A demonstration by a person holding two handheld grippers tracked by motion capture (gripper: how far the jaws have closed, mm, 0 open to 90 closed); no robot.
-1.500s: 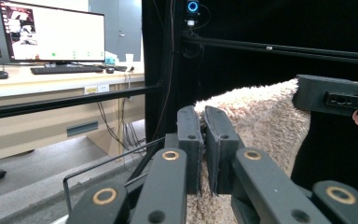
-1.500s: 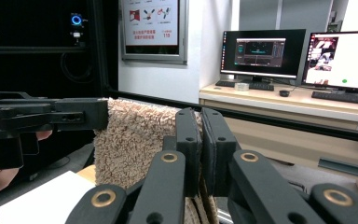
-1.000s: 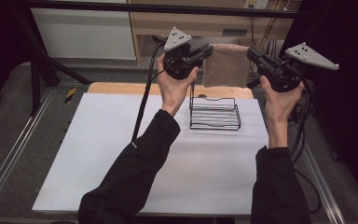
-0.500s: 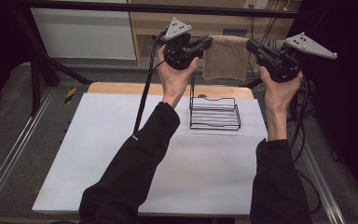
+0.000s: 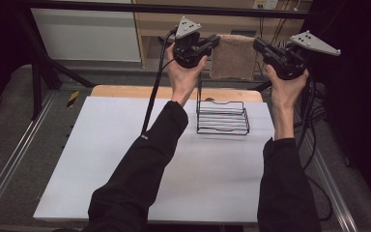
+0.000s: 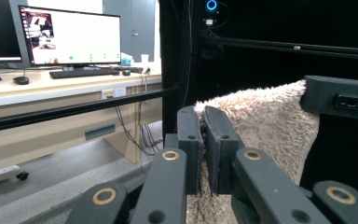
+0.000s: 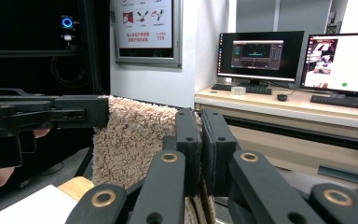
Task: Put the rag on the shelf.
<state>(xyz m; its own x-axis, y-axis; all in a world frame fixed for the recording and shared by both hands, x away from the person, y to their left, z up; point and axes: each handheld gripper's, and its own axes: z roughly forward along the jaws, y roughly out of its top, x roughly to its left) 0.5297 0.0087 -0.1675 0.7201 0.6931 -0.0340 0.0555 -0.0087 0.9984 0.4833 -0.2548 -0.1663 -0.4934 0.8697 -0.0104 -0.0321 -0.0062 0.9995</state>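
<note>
The person holds a beige towel (image 5: 233,56) stretched in the air beyond the far edge of the desk (image 5: 125,159), one top corner in each tool. The left hand-held gripper (image 5: 215,40) has its jaws pressed tight on the towel's left top corner; seen along those jaws, the fluffy cloth (image 6: 265,126) runs between the pads and away to the other gripper, which bites the far corner. The right hand-held gripper (image 5: 257,44) is likewise clamped on the right top corner, its pads all but meeting with only the cloth (image 7: 130,140) between them. The top edge of the towel runs nearly level between the two, and the cloth hangs straight down from it, its lower edge free and well above the desk.

Below and a little nearer the person stands a black wire rack (image 5: 222,117) on the white desk top, close to the far edge and toward the right side. A thin upright rod of the rack rises at its left, near the left wrist. The towel's bottom edge is apart from the rack.

The near and left parts of the desk lie open, with only the person's dark sleeves crossing them. A wooden strip shows along the desk's far edge. Cables trail down from both grippers, the left one across the desk, the right one off its right side.
</note>
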